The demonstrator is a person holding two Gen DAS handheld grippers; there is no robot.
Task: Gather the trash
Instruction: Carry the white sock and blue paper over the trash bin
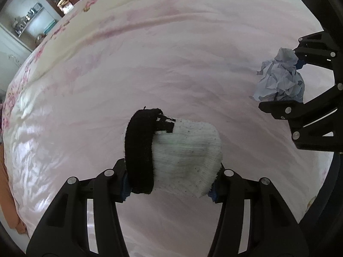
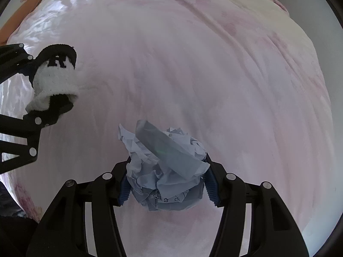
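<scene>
With the left gripper [image 1: 171,184] clenched on a black-cuffed white sock [image 1: 180,156] and the right gripper [image 2: 166,184] on a crumpled paper ball [image 2: 165,171] above the pink bed [image 1: 171,64], the springy paper risks slipping out and dropping back, I judge.

Sock [image 1: 175,156] left of paper ball [image 1: 280,77], both above bedspread [image 1: 171,64].

Shelf clutter [image 1: 27,20] at top left of the left wrist view is too small to identify. Orange cloth [image 1: 8,203] is cut off by the left edge. Print on the crumpled paper [image 2: 166,171] is partly folded under, unreadable. Sock [image 2: 54,75] lettering shows only an "R", the rest hidden. Bed cover [image 2: 193,64] is motion-blurred. A dark thing at lower left of the right wrist view is unidentifiable.
</scene>
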